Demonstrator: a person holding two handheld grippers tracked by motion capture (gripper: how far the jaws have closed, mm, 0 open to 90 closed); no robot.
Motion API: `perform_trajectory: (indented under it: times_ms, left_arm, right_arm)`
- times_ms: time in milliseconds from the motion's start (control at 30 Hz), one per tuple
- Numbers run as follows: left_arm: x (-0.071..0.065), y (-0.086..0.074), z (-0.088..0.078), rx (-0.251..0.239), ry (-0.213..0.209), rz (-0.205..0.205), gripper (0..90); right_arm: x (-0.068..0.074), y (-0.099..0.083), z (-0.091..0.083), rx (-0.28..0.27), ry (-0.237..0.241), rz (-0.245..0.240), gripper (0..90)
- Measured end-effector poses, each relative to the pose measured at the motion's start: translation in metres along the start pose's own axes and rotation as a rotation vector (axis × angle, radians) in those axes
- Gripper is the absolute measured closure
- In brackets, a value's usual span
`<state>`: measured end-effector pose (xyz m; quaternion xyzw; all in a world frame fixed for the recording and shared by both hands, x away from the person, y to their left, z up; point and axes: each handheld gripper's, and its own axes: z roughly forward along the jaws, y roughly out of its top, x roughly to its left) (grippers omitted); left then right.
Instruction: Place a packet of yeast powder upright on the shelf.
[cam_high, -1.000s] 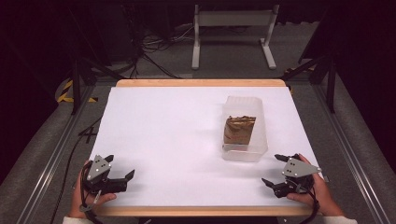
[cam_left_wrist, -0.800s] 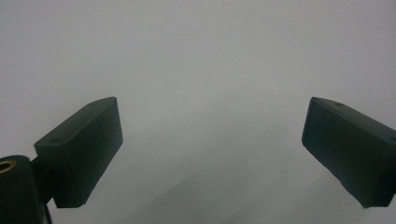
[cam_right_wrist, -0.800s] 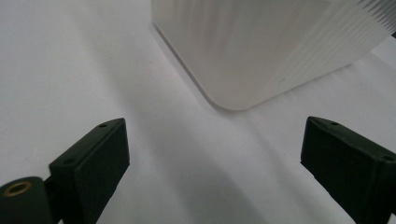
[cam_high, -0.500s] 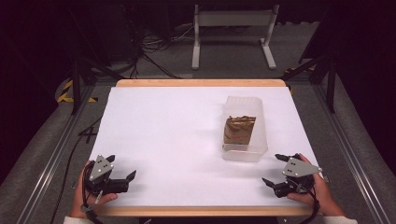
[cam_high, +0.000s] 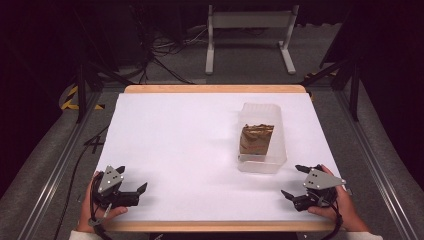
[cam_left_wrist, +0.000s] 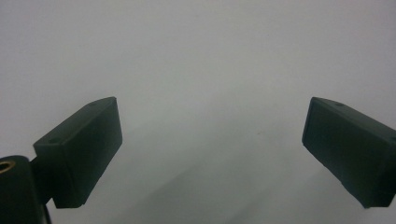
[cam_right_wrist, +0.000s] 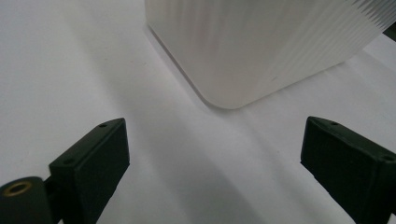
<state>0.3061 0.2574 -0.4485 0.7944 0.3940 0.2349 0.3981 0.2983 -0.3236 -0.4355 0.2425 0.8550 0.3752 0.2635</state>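
Note:
A translucent ribbed plastic container (cam_high: 276, 150) stands on the white table (cam_high: 190, 135), right of centre, with a crumpled brown paper bag (cam_high: 256, 139) inside it. My left gripper (cam_high: 130, 178) rests near the front left corner, open and empty; its own view has the jaws wide apart (cam_left_wrist: 212, 154) over bare white surface. My right gripper (cam_high: 292, 180) sits near the front right corner, just in front of the container, open with nothing between its jaws (cam_right_wrist: 215, 158). A rounded corner of the container (cam_right_wrist: 261, 46) lies a short way ahead of the right jaws.
The table has a wooden rim (cam_high: 215, 88) at the back. Beyond it are a dark floor with cables (cam_high: 165, 55) and a white stand frame (cam_high: 250, 35). Metal rails (cam_high: 55, 170) run along both sides of the table.

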Motion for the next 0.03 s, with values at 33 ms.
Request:
perform_trajectory:
  times_ms: [33]
  left_arm:
    - [-0.0004,-0.0002,0.0004,0.000,-0.001,-0.001,5.4]
  right_arm:
    - [-0.0001,-0.0001,-0.0002,-0.001,0.000,0.000,8.4]
